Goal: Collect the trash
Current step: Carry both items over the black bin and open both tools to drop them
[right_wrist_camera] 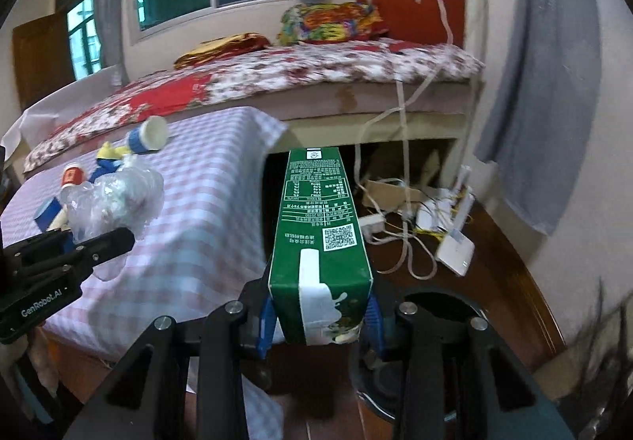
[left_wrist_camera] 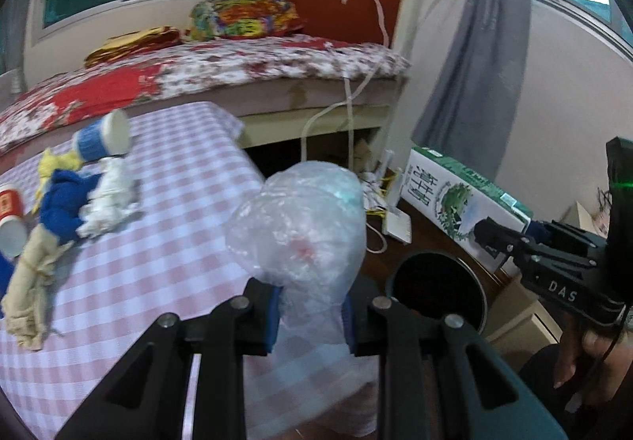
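Left gripper [left_wrist_camera: 310,315] pinched crumpled plastic wrap [left_wrist_camera: 300,230] at frame centre; right gripper [right_wrist_camera: 318,321] clamped green milk carton [right_wrist_camera: 320,242], QR code and nutrition table legible. Both poised near dark bin [left_wrist_camera: 437,291] lower right (nothing dropped yet). Paper cups [left_wrist_camera: 105,137], rags left on checked tablecloth [left_wrist_camera: 166,242]. Grippers marked "DAS", "GenRobot.AI"

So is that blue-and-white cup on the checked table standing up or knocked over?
Knocked over. The cup lies on its side on the checked tablecloth, one round white end facing the camera; the right view shows the same.
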